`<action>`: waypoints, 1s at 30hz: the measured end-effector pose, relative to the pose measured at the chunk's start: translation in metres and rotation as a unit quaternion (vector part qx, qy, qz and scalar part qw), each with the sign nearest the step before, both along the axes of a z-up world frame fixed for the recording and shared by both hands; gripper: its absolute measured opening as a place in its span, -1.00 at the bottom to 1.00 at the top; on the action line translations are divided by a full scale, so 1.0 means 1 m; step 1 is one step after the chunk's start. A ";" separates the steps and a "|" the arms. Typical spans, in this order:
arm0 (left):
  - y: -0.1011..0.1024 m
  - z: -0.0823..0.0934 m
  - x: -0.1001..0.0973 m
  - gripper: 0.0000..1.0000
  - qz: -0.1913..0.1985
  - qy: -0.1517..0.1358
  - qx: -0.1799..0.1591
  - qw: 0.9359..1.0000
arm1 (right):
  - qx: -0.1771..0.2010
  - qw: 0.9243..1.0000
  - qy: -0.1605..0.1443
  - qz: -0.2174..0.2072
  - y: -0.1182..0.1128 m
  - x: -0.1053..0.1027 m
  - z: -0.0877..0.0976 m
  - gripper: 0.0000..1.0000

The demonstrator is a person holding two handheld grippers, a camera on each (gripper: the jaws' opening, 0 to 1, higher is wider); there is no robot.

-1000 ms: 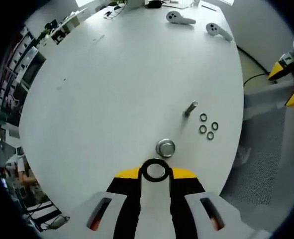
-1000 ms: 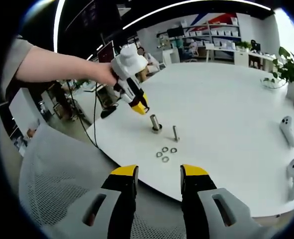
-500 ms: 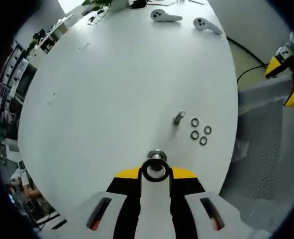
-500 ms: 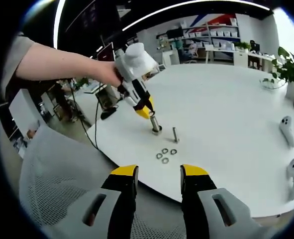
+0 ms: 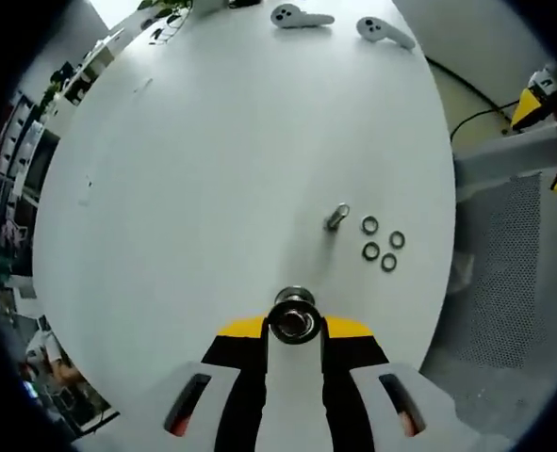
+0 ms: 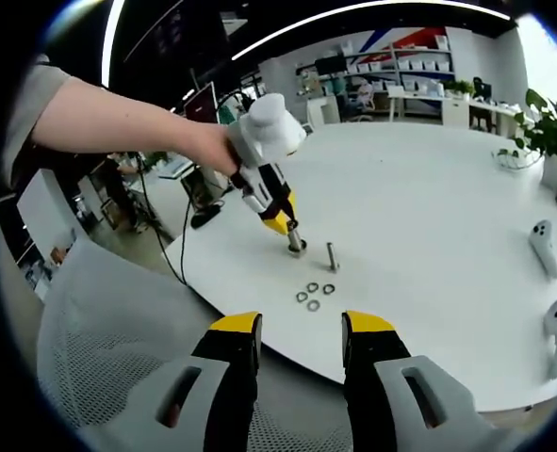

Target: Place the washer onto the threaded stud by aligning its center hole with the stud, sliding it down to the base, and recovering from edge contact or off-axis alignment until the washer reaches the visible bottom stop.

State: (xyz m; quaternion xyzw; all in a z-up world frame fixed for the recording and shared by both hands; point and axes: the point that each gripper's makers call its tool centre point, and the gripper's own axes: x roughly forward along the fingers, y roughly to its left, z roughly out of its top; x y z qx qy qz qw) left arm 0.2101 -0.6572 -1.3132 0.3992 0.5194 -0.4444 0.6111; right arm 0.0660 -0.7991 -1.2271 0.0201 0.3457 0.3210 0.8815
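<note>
Left gripper view had us looking almost straight down our left hand-held gripper [image 5: 295,330], whose yellow-tipped jaws were clenched on the washer [image 5: 294,323], a dark ring held flat between the tips. Directly under it stood the threaded stud [image 5: 295,301], its metal top showing through and just past the ring's hole, so we judged the hole roughly centred on the stud, though we could not tell whether the ring was already over the tip or only hovering above it. Near it on the white table [image 5: 212,160] stood a second upright bolt [image 5: 335,217], and just beside that lay four spare washers [image 5: 380,244] in a loose cluster. Two white controllers [image 5: 335,21] lay at the far edge. Right gripper view showed our left hand [image 6: 207,143] carrying that gripper down onto the stud [image 6: 296,242], while the right hand-held gripper [image 6: 297,339] hung off the table edge with its jaws apart and nothing between them. We reckoned the washer to be light, rigid and smooth, so likely to tip or slip if it caught a thread; holding it by its outer rim kept the hole free, and a loosened grip would probably let it drop to the base.
</note>
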 end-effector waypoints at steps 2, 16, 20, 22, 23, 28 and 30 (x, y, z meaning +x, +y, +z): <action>0.000 -0.005 0.002 -0.62 0.000 0.002 0.002 1.000 | 0.000 1.000 0.000 0.001 0.000 0.000 0.000 -0.28; 0.000 -0.034 0.002 -0.62 -0.009 0.004 0.022 1.000 | 0.000 1.000 -0.001 0.000 0.000 0.000 0.000 -0.28; 0.000 -0.041 0.001 -0.62 -0.007 0.002 0.023 1.000 | -0.002 1.000 0.000 0.002 0.000 0.000 -0.001 -0.28; 0.000 -0.046 0.000 -0.61 -0.005 0.004 0.024 1.000 | -0.002 1.000 0.001 0.002 0.000 0.000 -0.001 -0.28; 0.000 -0.045 -0.001 -0.61 -0.006 0.004 0.025 1.000 | -0.001 1.000 0.001 0.001 0.000 0.000 -0.001 -0.28; -0.002 -0.044 0.001 -0.60 0.010 0.009 0.018 1.000 | -0.002 1.000 0.001 0.002 0.000 0.000 -0.001 -0.28; -0.001 -0.043 0.001 -0.59 0.015 0.011 0.014 1.000 | -0.002 1.000 0.001 0.004 0.000 -0.001 -0.001 -0.28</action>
